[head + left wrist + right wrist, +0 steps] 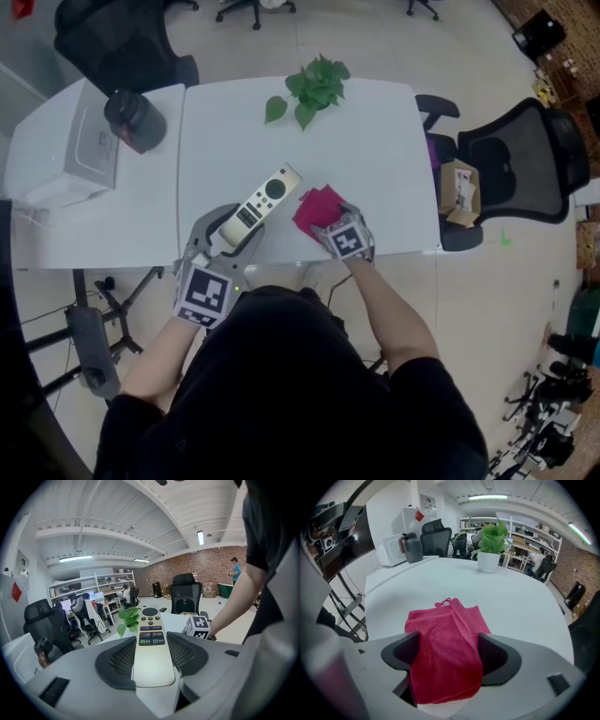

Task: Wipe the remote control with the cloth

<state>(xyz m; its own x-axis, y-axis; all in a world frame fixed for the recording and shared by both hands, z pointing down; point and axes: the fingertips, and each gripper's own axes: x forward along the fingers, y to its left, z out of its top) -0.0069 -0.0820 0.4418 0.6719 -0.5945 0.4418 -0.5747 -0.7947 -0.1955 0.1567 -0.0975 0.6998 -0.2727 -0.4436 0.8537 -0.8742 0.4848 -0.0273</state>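
Observation:
A long cream remote control (261,202) is lifted off the white table (375,159), and my left gripper (228,230) is shut on its lower half. In the left gripper view the remote control (151,639) runs straight out between the two dark pads, buttons facing up, with the left gripper (152,654) clamped on its sides. A folded red cloth (317,208) lies flat near the table's front edge. My right gripper (337,230) points steeply down over it. In the right gripper view the cloth (447,653) lies between the wide-set jaws of the right gripper (446,662), which is open.
A potted green plant (312,86) stands at the table's far side. A white appliance (75,145) and a dark jug (134,120) sit on the left table. A black office chair (511,159) with a cardboard box (459,192) stands to the right.

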